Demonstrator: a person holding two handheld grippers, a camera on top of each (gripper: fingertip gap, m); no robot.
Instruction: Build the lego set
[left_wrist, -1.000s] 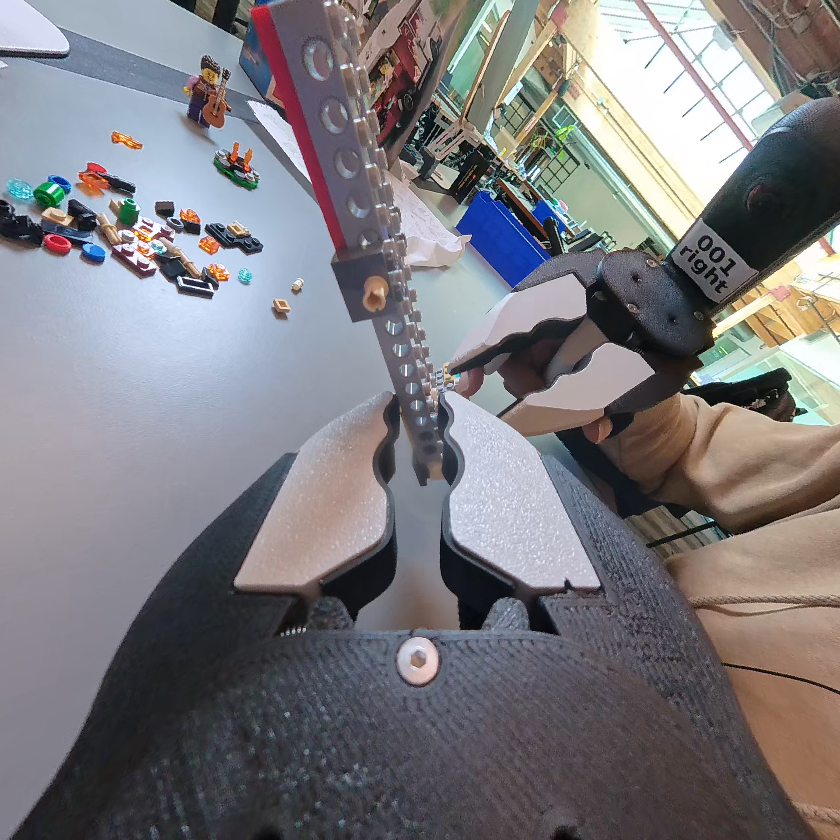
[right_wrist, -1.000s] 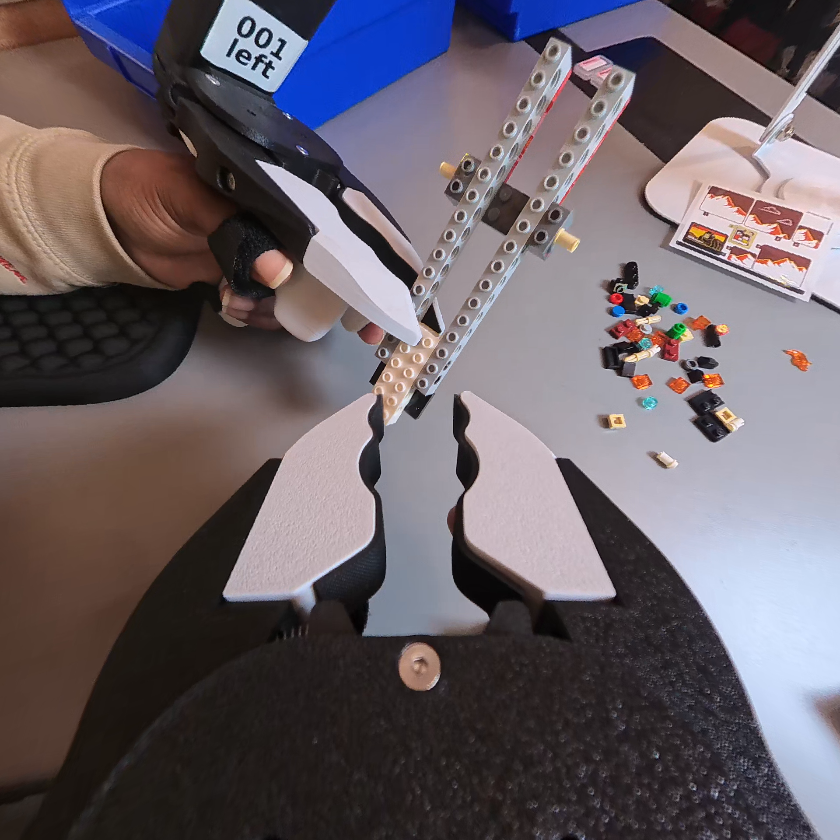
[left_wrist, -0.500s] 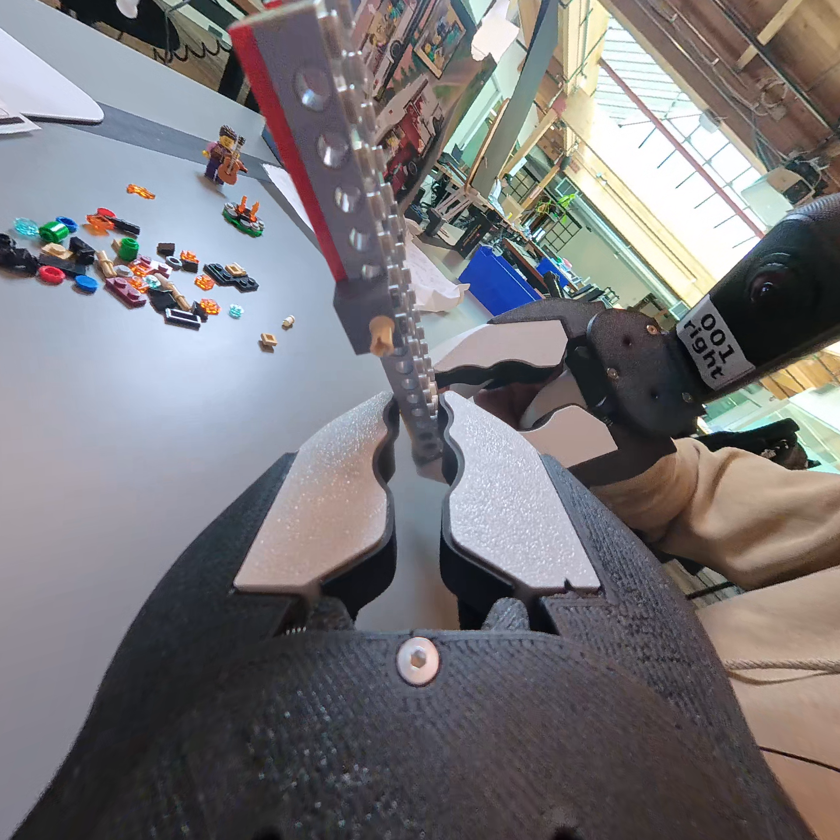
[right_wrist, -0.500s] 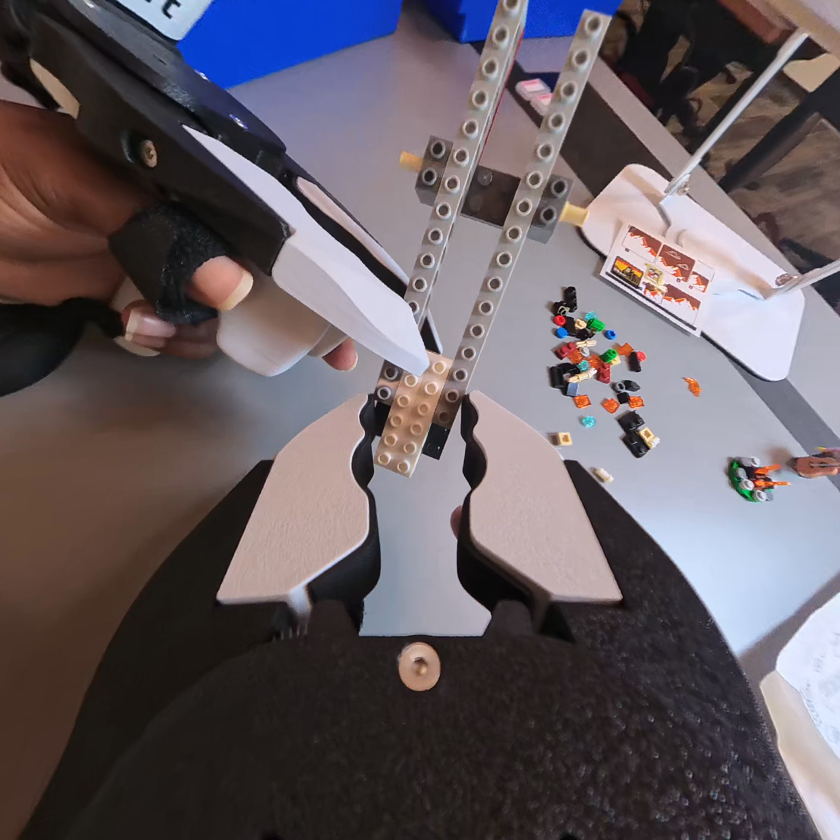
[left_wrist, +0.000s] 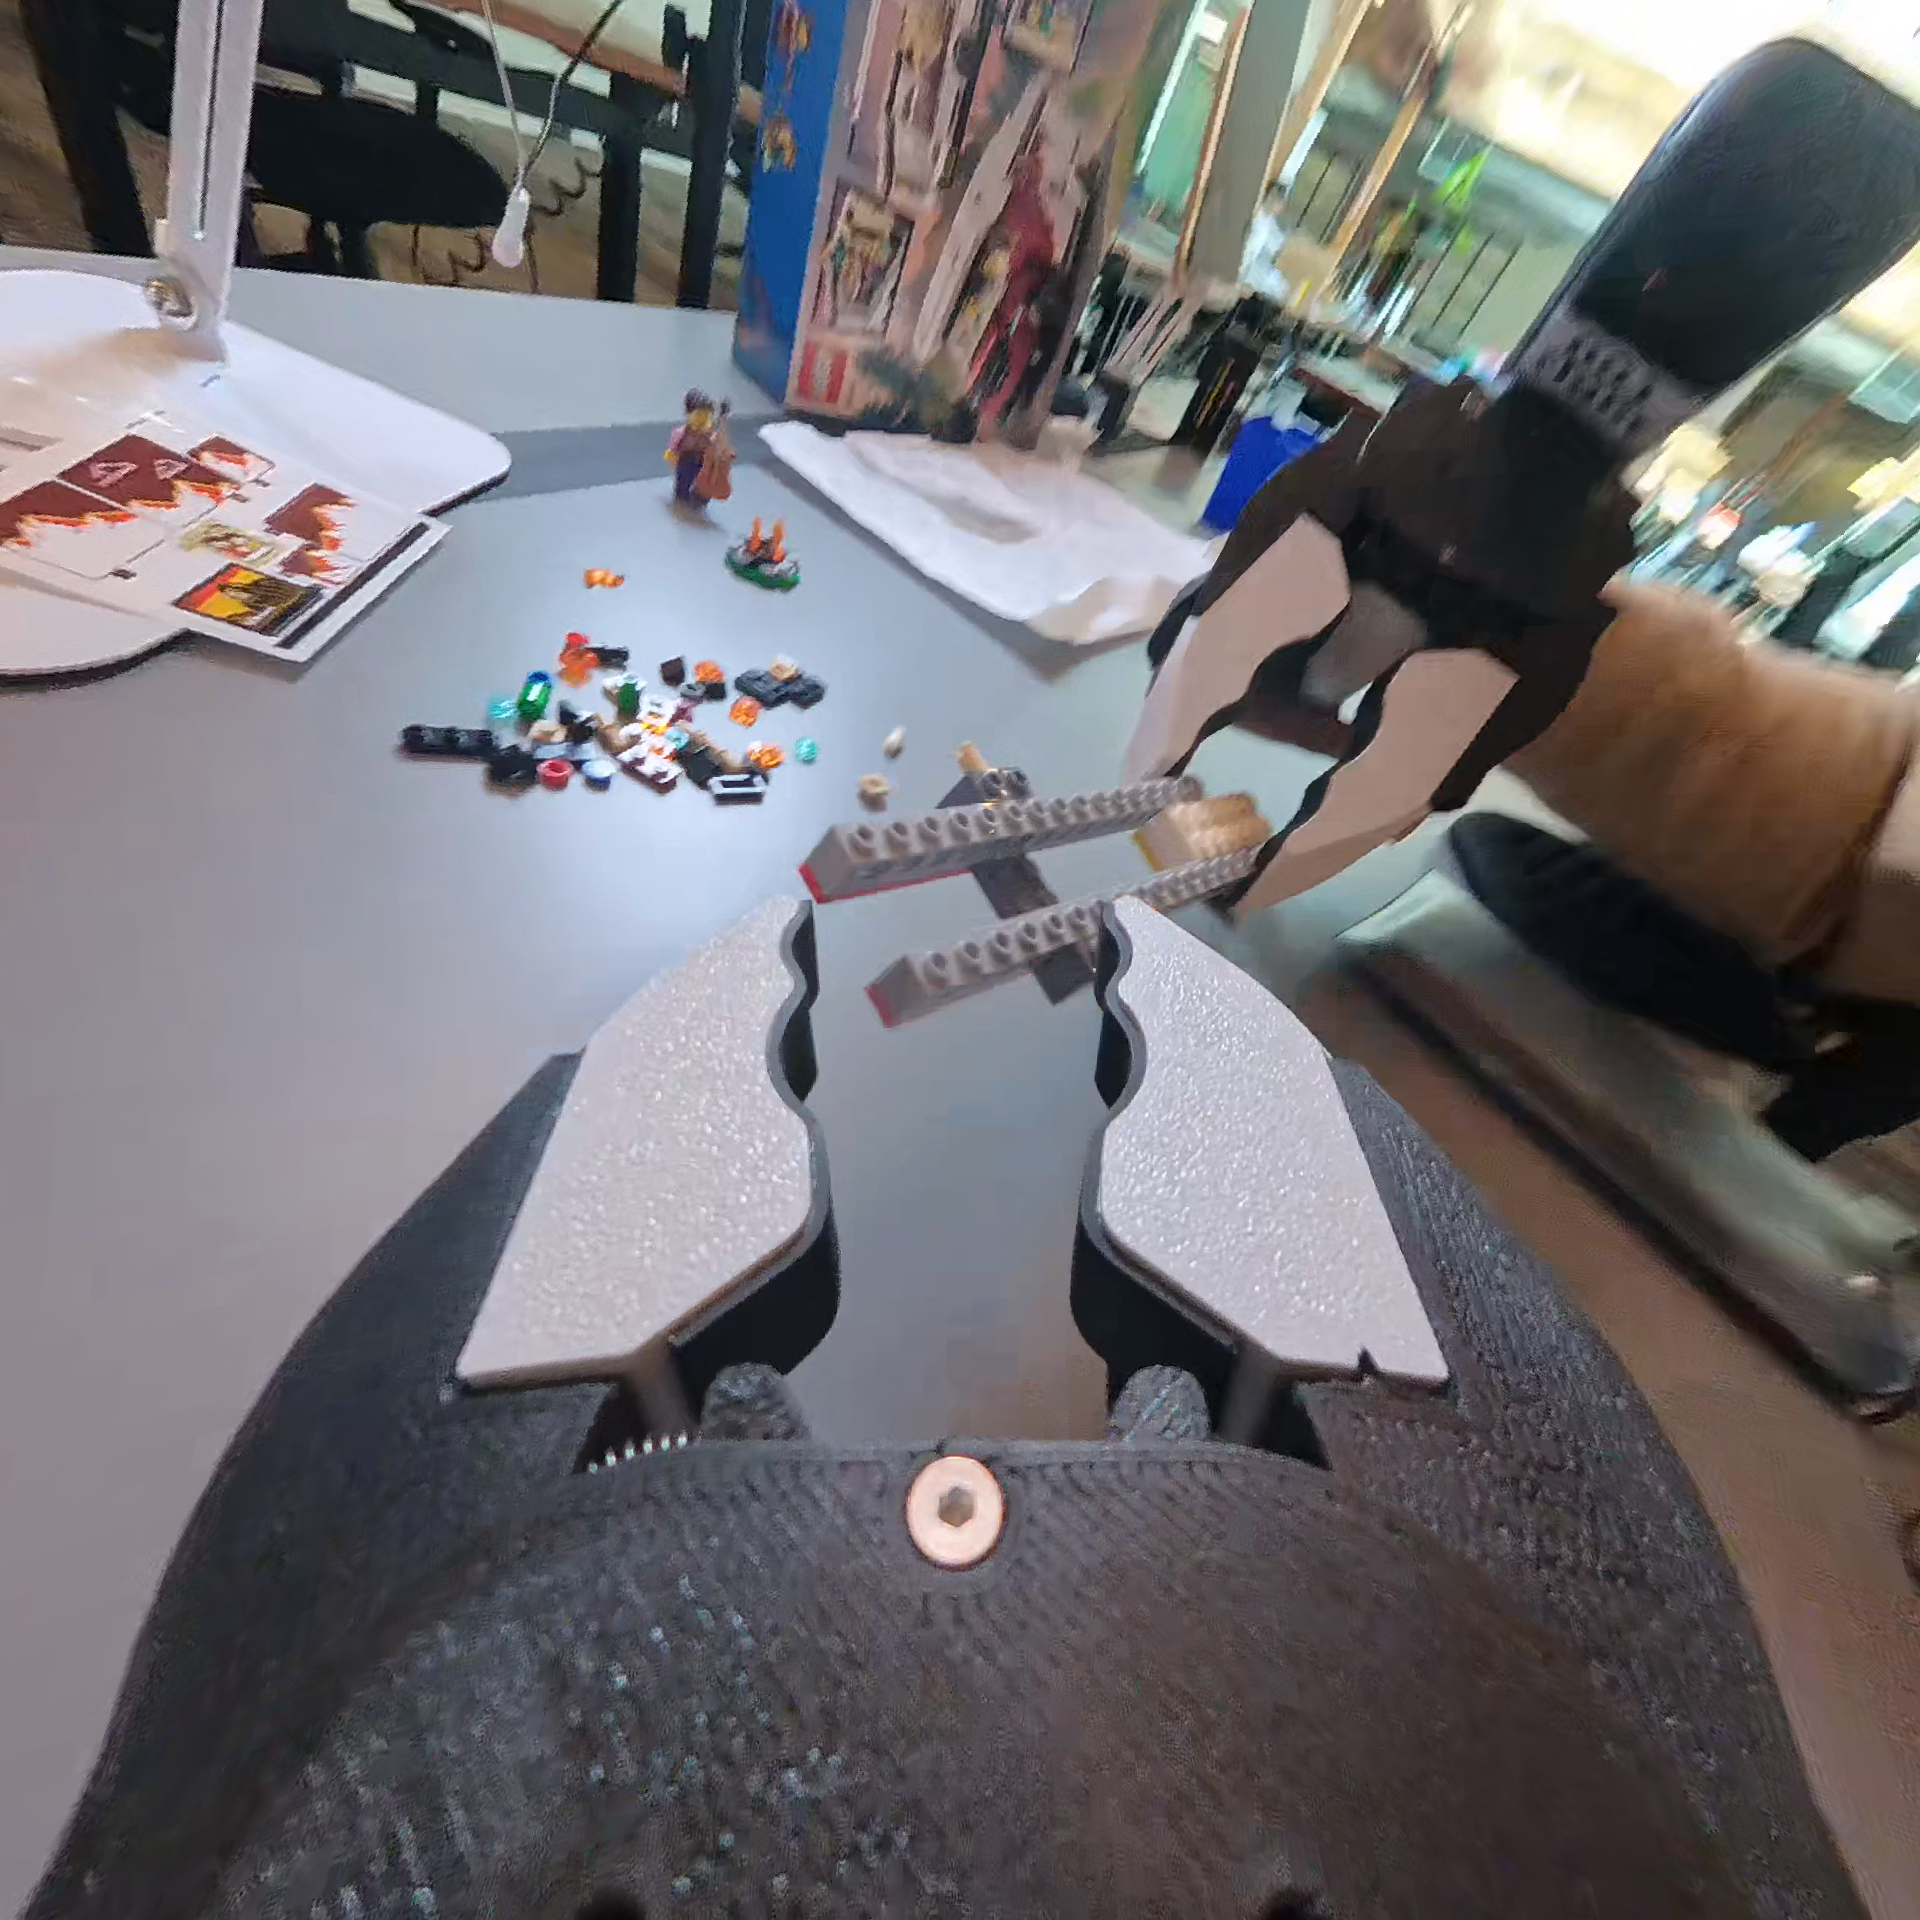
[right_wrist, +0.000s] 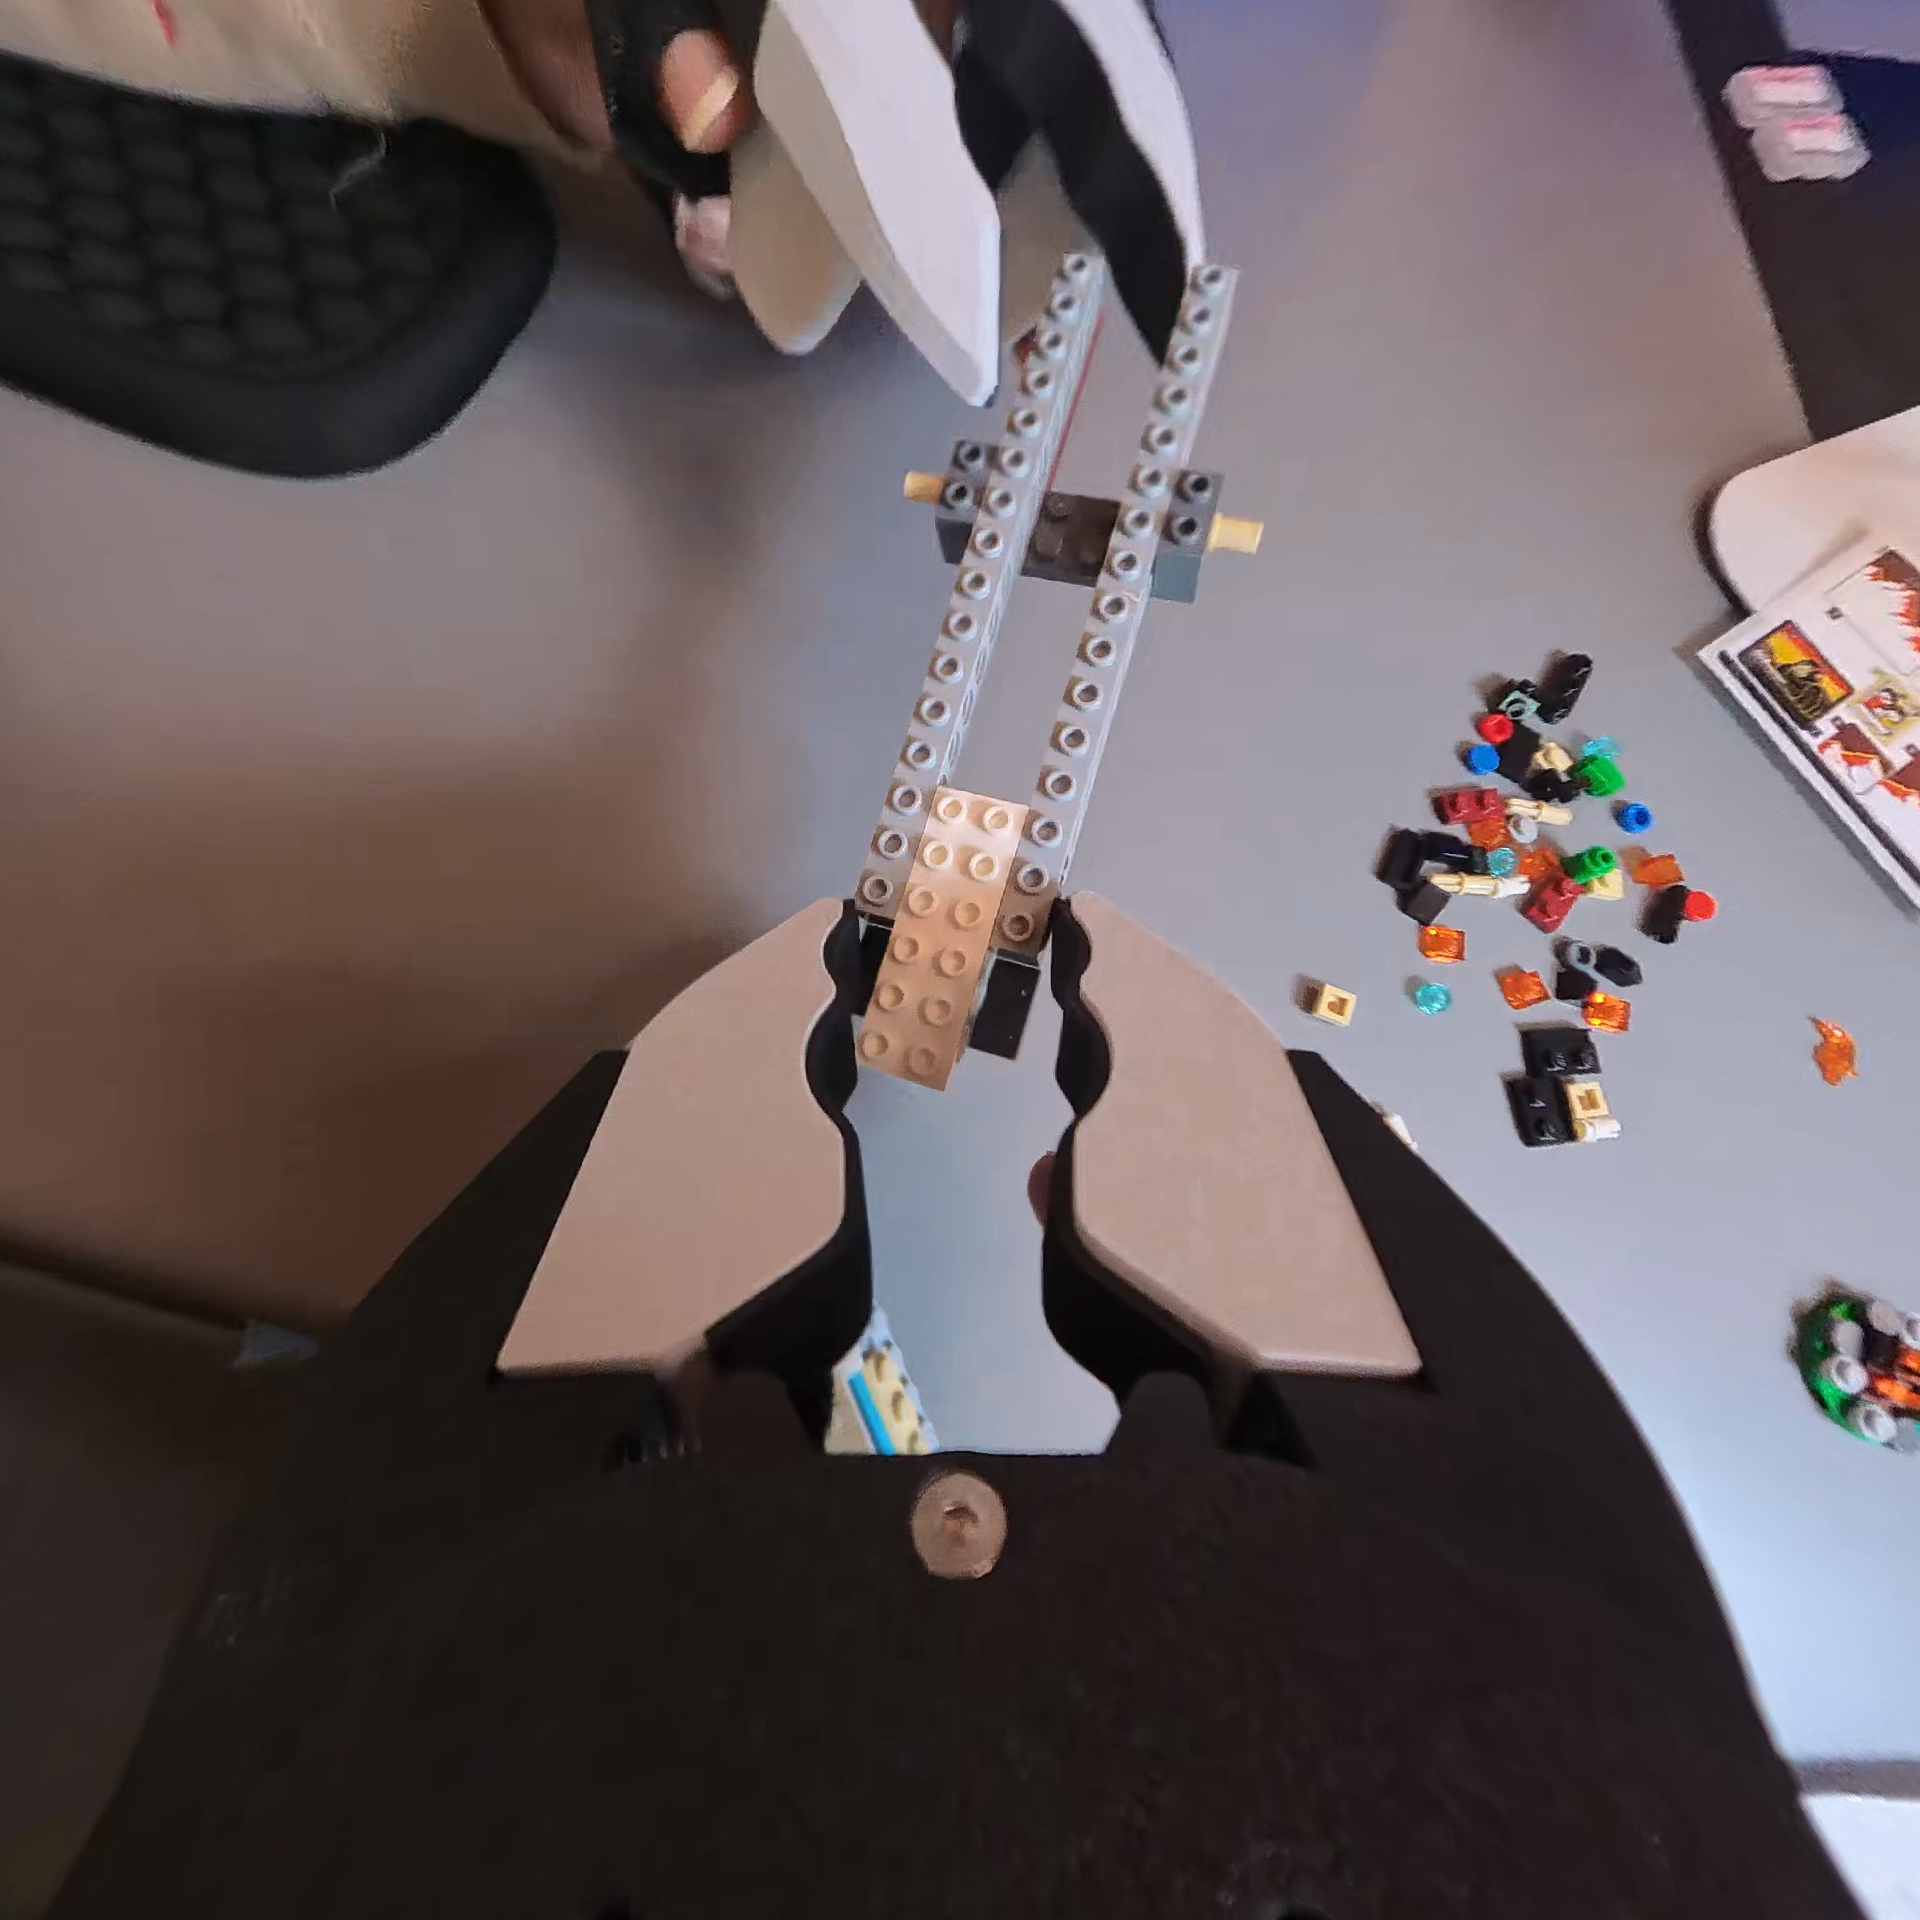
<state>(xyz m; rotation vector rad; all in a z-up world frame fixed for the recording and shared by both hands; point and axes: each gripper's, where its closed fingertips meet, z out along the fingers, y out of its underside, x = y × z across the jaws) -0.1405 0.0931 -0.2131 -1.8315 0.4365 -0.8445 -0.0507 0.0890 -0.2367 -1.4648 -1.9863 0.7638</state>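
Right gripper (right_wrist: 951, 914) fingers pinch the tan-plate end of the grey beam frame (right_wrist: 1039, 623), held just above the desk (right_wrist: 520, 727). Left gripper (left_wrist: 956, 920) fingers spread, straddling the far end. Advice: right keeps frame level; left closes squarely across both beams.

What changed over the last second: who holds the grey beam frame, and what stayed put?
The frame changed hands: the right gripper closed on its tan-plate end, and the left gripper let go, now open beside the far end. The frame swung from upright to nearly level. The loose pieces, minifigure and sticker sheet stayed put.
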